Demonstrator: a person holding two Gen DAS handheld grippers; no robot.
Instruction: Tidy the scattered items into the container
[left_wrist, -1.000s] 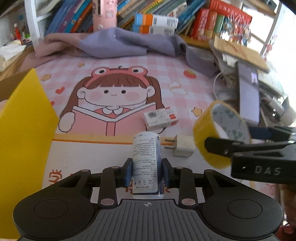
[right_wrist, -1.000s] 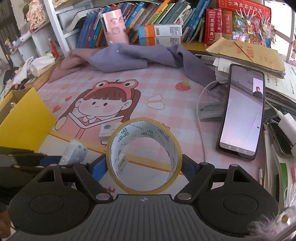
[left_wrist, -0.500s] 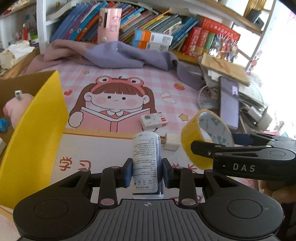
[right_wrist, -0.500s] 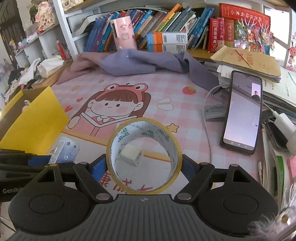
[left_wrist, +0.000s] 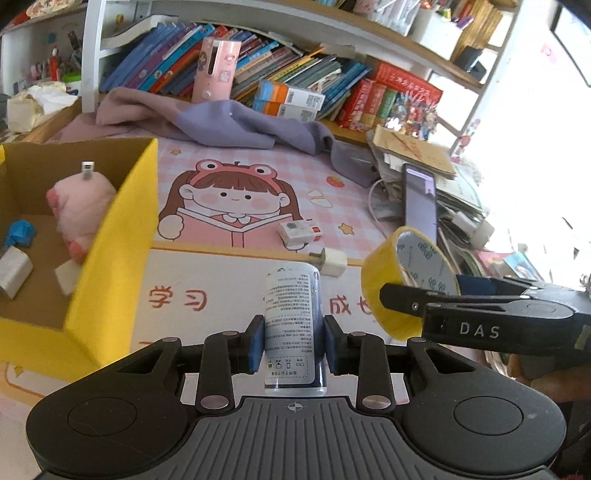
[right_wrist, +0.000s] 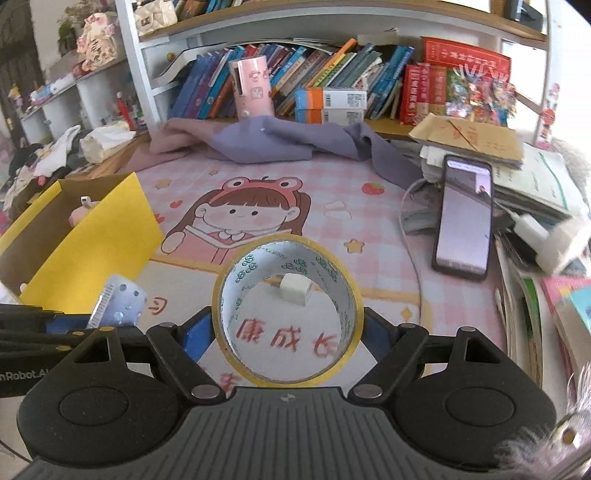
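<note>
A: Change since a second back? The yellow box (left_wrist: 110, 236) now shows its open inside in the left wrist view; before, only its wall. Both tongs have drawn toward it.

B: Holds?

A: Left tongs (left_wrist: 293, 341) clenched on a small white bottle (left_wrist: 293, 325), printed label, upright between blue pads. Right tongs (right_wrist: 288, 325) grasping a yellow tape roll (right_wrist: 288, 314) across its width, hollow facing the camera.

B: On the surface (left_wrist: 221, 273)?

A: White plug (left_wrist: 332, 262) and small carton (left_wrist: 301, 232), near each other. Pink plush toy (left_wrist: 81, 199) inside the box.
</note>
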